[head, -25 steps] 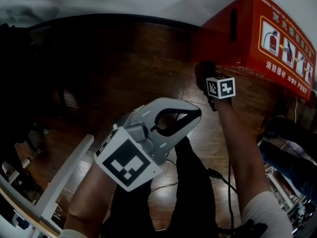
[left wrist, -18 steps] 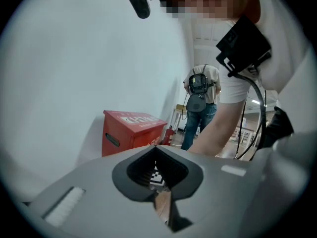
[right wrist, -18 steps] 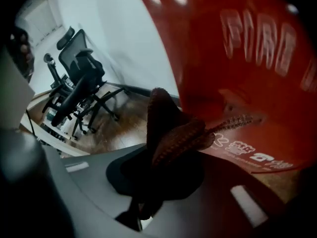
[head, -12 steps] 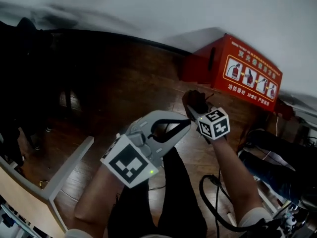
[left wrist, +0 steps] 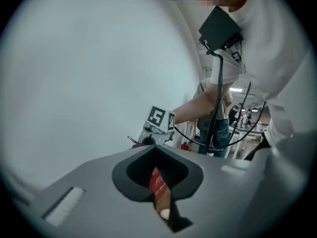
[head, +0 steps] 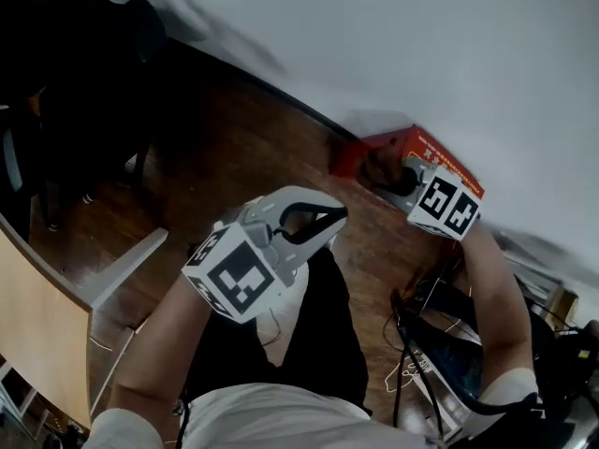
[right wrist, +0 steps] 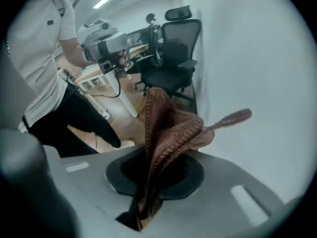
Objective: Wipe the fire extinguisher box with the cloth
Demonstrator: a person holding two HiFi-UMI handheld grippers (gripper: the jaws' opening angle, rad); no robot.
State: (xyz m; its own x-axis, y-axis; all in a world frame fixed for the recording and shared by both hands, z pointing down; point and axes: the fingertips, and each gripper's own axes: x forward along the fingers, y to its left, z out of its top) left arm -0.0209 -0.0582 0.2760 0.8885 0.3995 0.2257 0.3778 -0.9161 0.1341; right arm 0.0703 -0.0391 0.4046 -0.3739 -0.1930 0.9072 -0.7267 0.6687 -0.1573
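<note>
Approach step, wiping not yet begun: right gripper (right wrist: 146,202) clamped on brown cloth (right wrist: 171,128), near red box (head: 432,157) at foot of wall (head: 421,54); left gripper (left wrist: 163,202) closed, seemingly empty. Next: press cloth flat onto box face, sweep across.

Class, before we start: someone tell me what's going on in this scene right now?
A person holds a gripper in each hand. The right gripper is shut on a brown cloth and is close to the red fire extinguisher box, which stands by the white wall. Whether the cloth touches the box cannot be told. The left gripper is shut and empty, lower down, pointing toward the box.
</note>
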